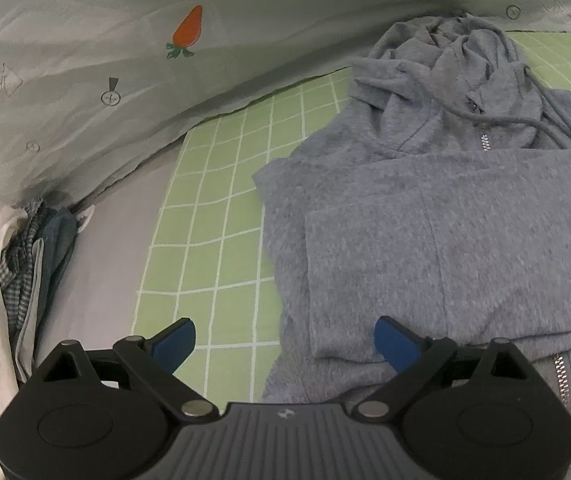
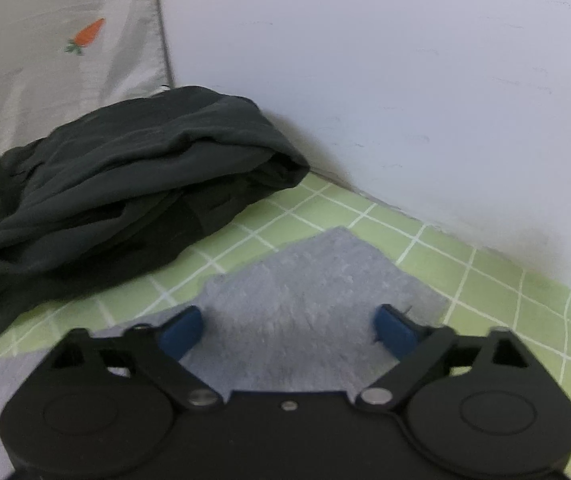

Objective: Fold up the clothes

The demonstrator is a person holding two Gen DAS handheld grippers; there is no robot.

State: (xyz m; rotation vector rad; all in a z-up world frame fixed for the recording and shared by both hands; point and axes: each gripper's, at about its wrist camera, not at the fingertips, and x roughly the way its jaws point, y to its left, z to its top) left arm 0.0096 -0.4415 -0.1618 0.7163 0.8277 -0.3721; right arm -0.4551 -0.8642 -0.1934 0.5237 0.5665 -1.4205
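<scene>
- The left hand-held gripper (image 1: 285, 344) is held wide open, empty, over the gray hoodie (image 1: 465, 220).
- The right hand-held gripper (image 2: 291, 330) is spread wide, empty, beside dark clothes (image 2: 117, 184).

Hoodie (image 1: 465, 240): fuzzy grey fleece knit, matt, metal zip. Green checked sheet (image 1: 221, 208) left of the left gripper (image 1: 285, 344): smooth cloth. Grippers: matt black plastic, blue pads (image 1: 175, 344), shiny metal pins. Dark garment (image 2: 125, 184) ahead-left of the right gripper (image 2: 289, 330): thin, smooth, slight sheen.
</scene>
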